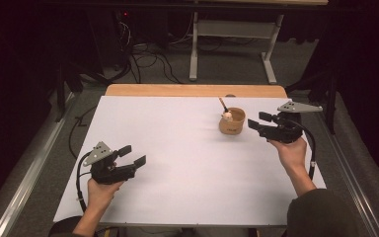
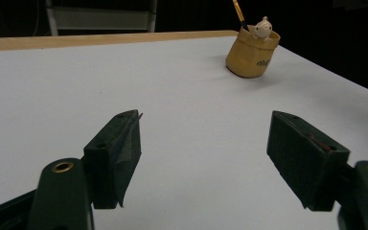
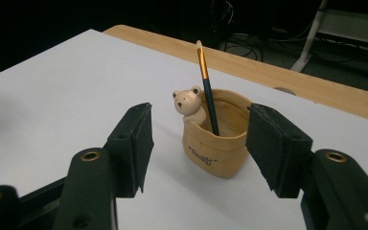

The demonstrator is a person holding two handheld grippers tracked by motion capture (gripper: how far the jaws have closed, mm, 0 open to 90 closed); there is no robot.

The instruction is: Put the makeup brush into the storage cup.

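A small tan pot (image 1: 232, 122) (image 3: 216, 140) (image 2: 252, 52) with a little bear figure (image 3: 188, 104) on its rim stands on the white table top (image 1: 187, 168) toward the far right. A dark-handled brush (image 3: 206, 86) leans upright inside it. My right gripper (image 1: 256, 121) (image 3: 199, 143) is level, just right of the pot, jaws open and pointing at it, with the pot ahead of them and apart from the pads. Over the near left of the table my left gripper (image 1: 132, 155) (image 2: 203, 153) is open and holds nothing.
A wooden strip (image 1: 195, 90) borders the table's far edge. Beyond it on the floor are cables (image 1: 148, 59) and a white metal table frame (image 1: 232, 34). A cable (image 1: 310, 143) loops from the right gripper past the table's right edge.
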